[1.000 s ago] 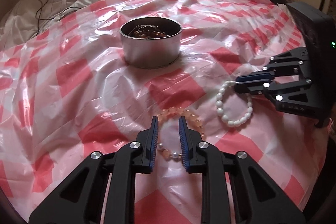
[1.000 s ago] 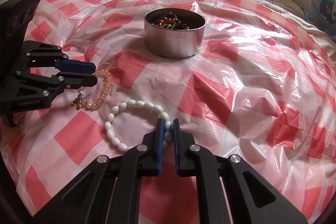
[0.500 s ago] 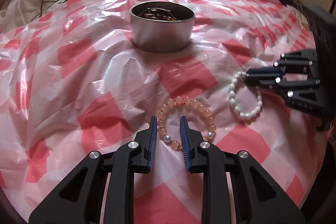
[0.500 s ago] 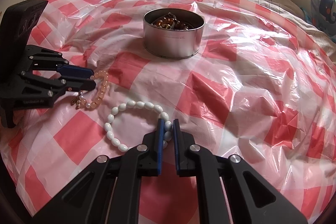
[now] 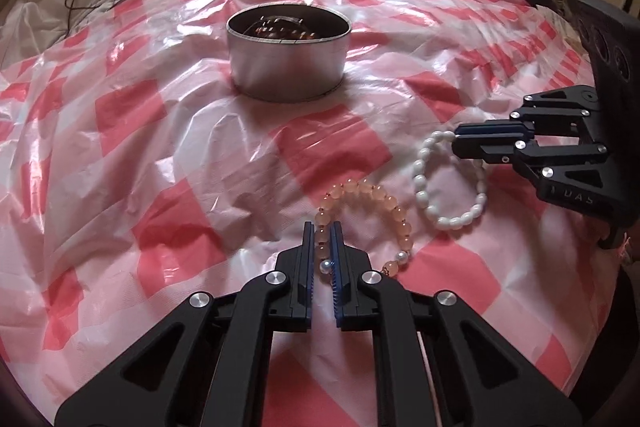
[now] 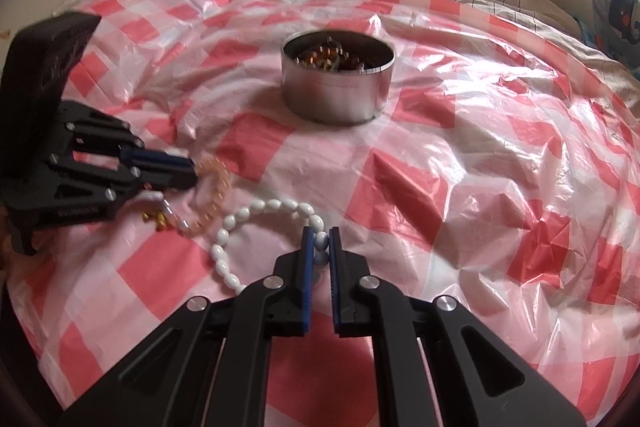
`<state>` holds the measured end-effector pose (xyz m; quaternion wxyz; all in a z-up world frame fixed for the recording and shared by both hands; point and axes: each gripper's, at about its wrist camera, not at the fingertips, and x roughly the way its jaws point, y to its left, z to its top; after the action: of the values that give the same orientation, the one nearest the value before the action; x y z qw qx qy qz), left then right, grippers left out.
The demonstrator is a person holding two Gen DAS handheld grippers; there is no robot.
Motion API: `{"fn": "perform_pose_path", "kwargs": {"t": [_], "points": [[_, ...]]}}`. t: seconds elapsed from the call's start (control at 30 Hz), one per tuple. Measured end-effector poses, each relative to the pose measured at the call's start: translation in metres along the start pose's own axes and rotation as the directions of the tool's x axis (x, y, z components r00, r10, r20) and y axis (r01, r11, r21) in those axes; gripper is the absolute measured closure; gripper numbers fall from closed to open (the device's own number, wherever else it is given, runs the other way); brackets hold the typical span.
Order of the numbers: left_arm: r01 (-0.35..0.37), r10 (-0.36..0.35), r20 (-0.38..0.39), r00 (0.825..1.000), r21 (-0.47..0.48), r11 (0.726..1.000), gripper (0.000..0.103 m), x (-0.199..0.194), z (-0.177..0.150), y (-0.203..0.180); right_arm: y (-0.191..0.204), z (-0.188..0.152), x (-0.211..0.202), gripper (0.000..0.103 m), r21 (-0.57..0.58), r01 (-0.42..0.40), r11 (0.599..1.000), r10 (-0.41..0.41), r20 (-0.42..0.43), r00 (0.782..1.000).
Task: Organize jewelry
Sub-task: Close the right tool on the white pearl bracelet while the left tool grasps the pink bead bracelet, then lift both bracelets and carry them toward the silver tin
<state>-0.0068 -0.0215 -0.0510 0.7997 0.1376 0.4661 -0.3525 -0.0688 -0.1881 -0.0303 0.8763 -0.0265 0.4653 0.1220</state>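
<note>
Left tongs [image 5: 321,227] pinched narrow on peach bead bracelet [image 5: 362,223]; right tongs [image 6: 321,231] clamped on white bead bracelet [image 6: 256,239]. Both bracelets low over red-and-white checked plastic sheet [image 5: 160,147] on bed, side by side w/ small gap. Round metal tin [image 5: 289,57] farther back, w/ brownish jewelry inside.

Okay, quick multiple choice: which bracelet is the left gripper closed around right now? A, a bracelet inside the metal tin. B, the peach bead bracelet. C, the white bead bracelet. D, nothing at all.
B: in the left wrist view the left gripper has its fingers pinched on the peach bead bracelet, while the right gripper grips the white bead bracelet.
</note>
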Motion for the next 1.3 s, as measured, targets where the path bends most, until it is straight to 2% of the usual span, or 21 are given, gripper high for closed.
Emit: {"fn": "perform_pose_path", "kwargs": {"t": [0.17,0.3,0.37,0.4,0.43,0.5,0.57,0.67,0.7,0.77,0.83,0.87,1.03,1.3], "points": [[-0.027,0.032,0.070,0.997,-0.067,0.997,0.096,-0.015,0.004,0.014,-0.018,0.003,-0.007,0.095,0.077,0.029,0.997,-0.032,0.032,0.999],[-0.046,0.048,0.021,0.999,-0.072,0.996,0.096,-0.006,0.002,0.020,-0.023,0.001,0.003,0.093,0.106,0.035,0.994,-0.034,-0.016,0.999],[-0.046,0.045,-0.016,0.999,-0.056,0.997,0.095,0.002,0.001,0.017,-0.024,0.000,0.003,0.070,0.112,0.030,0.993,-0.028,-0.014,0.999],[-0.052,0.051,-0.019,0.999,-0.050,0.997,0.095,0.003,0.000,0.016,-0.023,0.000,0.001,0.050,0.109,0.036,0.993,-0.036,0.001,0.999],[-0.049,0.048,-0.021,0.999,-0.049,0.998,0.094,0.004,0.000,0.015,-0.021,0.000,-0.001,0.048,0.102,0.046,0.994,-0.048,0.012,0.999],[-0.040,0.039,-0.020,0.999,-0.061,0.997,0.093,0.005,-0.001,0.017,-0.020,0.000,0.002,0.049,0.097,0.030,0.995,-0.030,-0.004,1.000],[-0.041,0.039,-0.021,0.999,-0.064,0.997,0.092,0.005,-0.002,0.017,-0.019,-0.002,0.007,0.059,0.092,0.030,0.995,-0.029,-0.019,0.999],[-0.051,0.050,-0.022,0.998,-0.055,0.997,0.092,0.007,-0.001,0.014,-0.012,-0.002,0.011,0.066,0.055,0.047,0.997,-0.046,-0.027,0.999],[-0.053,0.052,-0.022,0.998,-0.055,0.997,0.092,0.007,-0.001,0.014,-0.011,-0.002,0.012,0.073,0.044,0.056,0.997,-0.055,-0.027,0.998],[-0.053,0.052,-0.023,0.998,-0.061,0.997,0.092,0.006,-0.001,0.014,-0.009,-0.002,0.011,0.078,0.028,0.068,0.997,-0.067,-0.026,0.997],[-0.059,0.058,-0.022,0.998,-0.058,0.997,0.093,0.006,0.000,0.013,-0.010,-0.002,0.010,0.095,0.028,0.063,0.998,-0.062,-0.026,0.998],[-0.063,0.062,-0.021,0.998,-0.050,0.997,0.096,0.005,0.000,0.011,-0.010,-0.002,0.008,0.095,0.029,0.054,0.998,-0.053,-0.025,0.998],[-0.061,0.062,0.019,0.998,-0.022,0.998,0.096,-0.003,0.002,0.003,-0.011,0.002,-0.005,0.095,0.047,0.034,0.998,-0.035,0.030,0.999],[-0.070,0.071,0.052,0.996,-0.015,0.997,0.096,-0.015,0.005,0.002,-0.025,0.008,-0.019,0.095,0.150,-0.109,0.983,0.094,0.107,0.990]]}}
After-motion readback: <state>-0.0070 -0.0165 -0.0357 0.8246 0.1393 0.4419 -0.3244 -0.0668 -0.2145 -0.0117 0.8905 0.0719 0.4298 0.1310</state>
